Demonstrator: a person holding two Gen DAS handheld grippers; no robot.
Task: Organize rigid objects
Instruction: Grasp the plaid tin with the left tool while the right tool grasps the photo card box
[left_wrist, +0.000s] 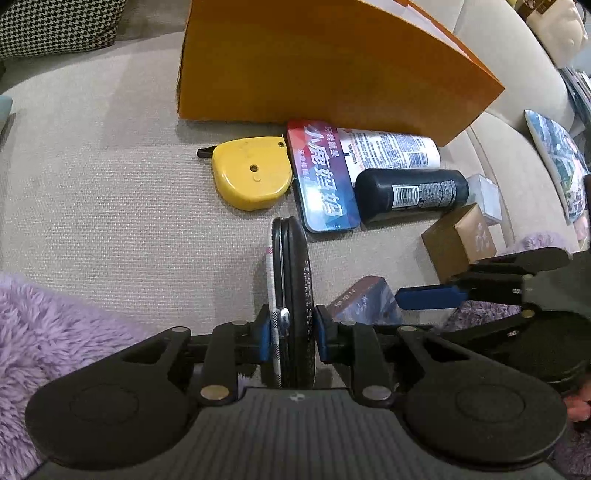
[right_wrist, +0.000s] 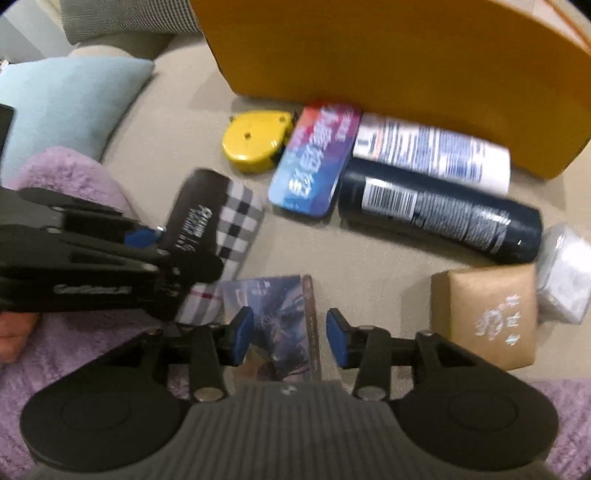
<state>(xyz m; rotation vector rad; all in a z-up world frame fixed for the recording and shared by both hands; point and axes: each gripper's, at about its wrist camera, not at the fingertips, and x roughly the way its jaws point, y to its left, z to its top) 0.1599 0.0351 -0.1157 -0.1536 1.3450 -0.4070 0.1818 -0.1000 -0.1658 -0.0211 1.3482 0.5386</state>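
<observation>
The left gripper (left_wrist: 291, 330) is clamped on a flat round tin (left_wrist: 291, 295), its blue pads (left_wrist: 264, 338) pressing both faces so the tin stands on edge above the sofa seat (left_wrist: 110, 206). From this wrist view only the thin black rim, a metal clasp and a sliver of plaid show; the right wrist view shows the tin (right_wrist: 218, 221) broadside, glossy black with white lettering on one part and black-and-white check on another.

The right gripper (right_wrist: 290, 338) hangs with its jaws parted and nothing between them, over a flat printed card box (right_wrist: 273, 325) with a brown spine, which rests partly on a fluffy lilac throw (right_wrist: 55, 354). To its right sits a squarish kraft-paper box (right_wrist: 487, 314) stamped in white, and beside that a crinkled clear-wrapped packet (right_wrist: 565, 277).

Farther off, on the woven beige upholstery, lie a rounded yellow plastic tape measure (left_wrist: 251, 173), a rounded-corner red-and-blue tin (left_wrist: 325, 181) with Chinese lettering touching it, then a dark cylindrical bottle (left_wrist: 410, 194) and a white Vaseline bottle (left_wrist: 395, 147) side by side. The white bottle lies against a smooth orange cardboard box (left_wrist: 332, 62).

Only the left view shows the houndstooth cushion (left_wrist: 55, 26) and a printed pillow (left_wrist: 557, 162); only the right view shows a pale blue pillow (right_wrist: 70, 103).
</observation>
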